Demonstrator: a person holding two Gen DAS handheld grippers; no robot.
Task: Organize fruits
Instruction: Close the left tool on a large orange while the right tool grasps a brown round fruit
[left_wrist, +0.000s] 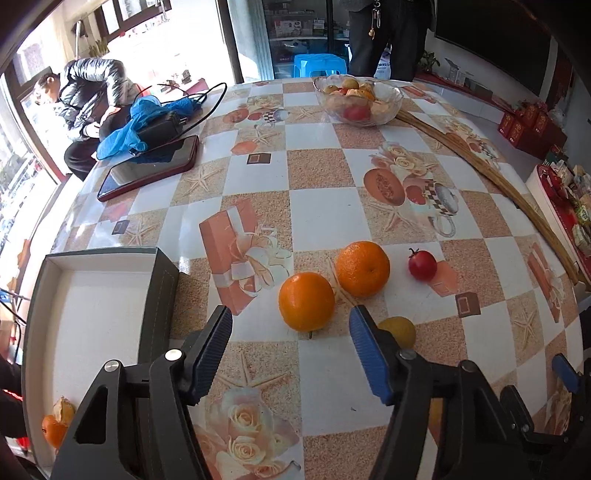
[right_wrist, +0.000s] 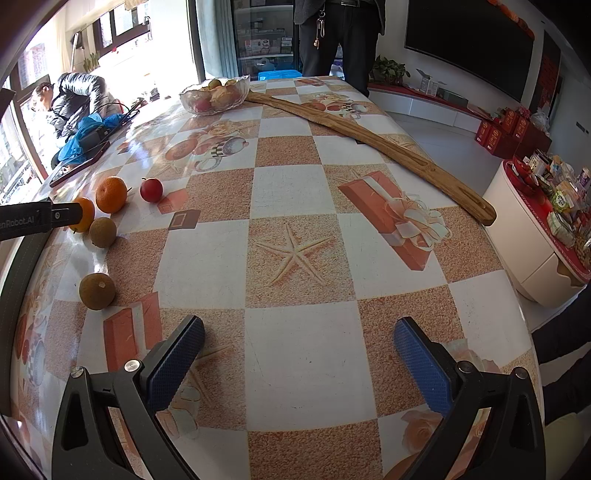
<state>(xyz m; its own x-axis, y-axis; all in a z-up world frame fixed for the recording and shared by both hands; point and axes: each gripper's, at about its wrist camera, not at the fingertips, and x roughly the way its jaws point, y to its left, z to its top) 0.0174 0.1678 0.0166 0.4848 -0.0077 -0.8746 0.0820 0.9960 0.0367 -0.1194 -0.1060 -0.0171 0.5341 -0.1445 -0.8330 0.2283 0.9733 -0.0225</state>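
My left gripper (left_wrist: 290, 314) is open over the patterned table, with nothing pressed between its pads. Just beyond its fingertips lies an orange (left_wrist: 306, 301), then a second orange (left_wrist: 363, 268) and a small red fruit (left_wrist: 422, 264). A yellow-brown fruit (left_wrist: 399, 330) peeks out behind the blue finger. At the left stands a dark box (left_wrist: 110, 254) with a white inside; an orange (left_wrist: 53, 428) lies in its near corner. My right gripper (right_wrist: 300, 325) hangs open above bare table. To its left lie two brown fruits (right_wrist: 97, 291) (right_wrist: 103, 232).
A glass bowl (left_wrist: 358, 99) of fruit stands at the far end, with a long wooden stick (right_wrist: 369, 136) running from it along the right side. A phone (left_wrist: 147, 168), a blue cloth and a charger lie far left. One person stands behind the table; another bends at the window.
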